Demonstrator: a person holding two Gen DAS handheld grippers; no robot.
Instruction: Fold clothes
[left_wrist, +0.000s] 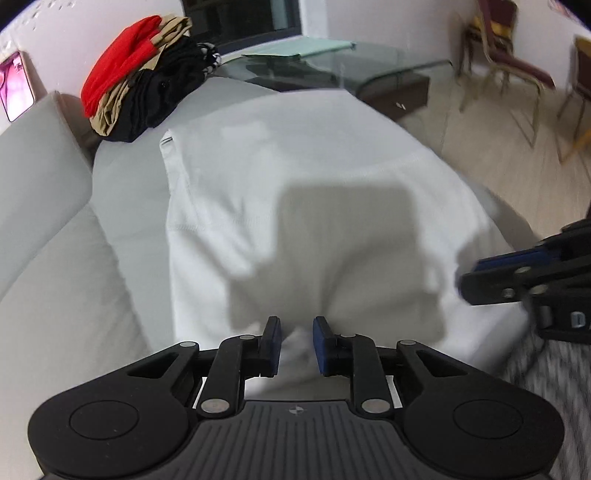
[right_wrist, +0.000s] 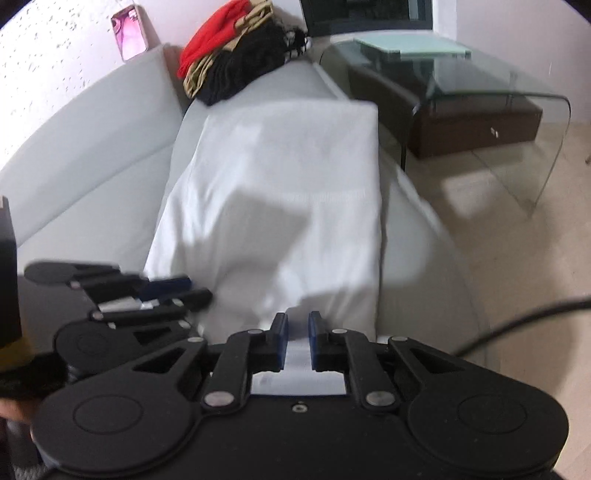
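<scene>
Left wrist view: a white garment (left_wrist: 295, 206), partly folded, lies spread on a pale grey sofa seat (left_wrist: 125, 206), directly ahead of the left gripper (left_wrist: 296, 345). Its near edge bunches up between the blue pads, which stand slightly apart; whether they pinch the cloth cannot be told. The right gripper (left_wrist: 469, 277) enters from the right at the garment's near right corner. Right wrist view: the right gripper (right_wrist: 297, 341) has its jaws drawn close on a fold of the same white cloth. The left gripper (right_wrist: 195, 290) lies to its left at the garment's near left edge. Beyond the garment, a stack of folded clothes (right_wrist: 236, 55), red, tan and black, rests at the far end of the seat. A glass table (right_wrist: 480, 96) stands farther right.
</scene>
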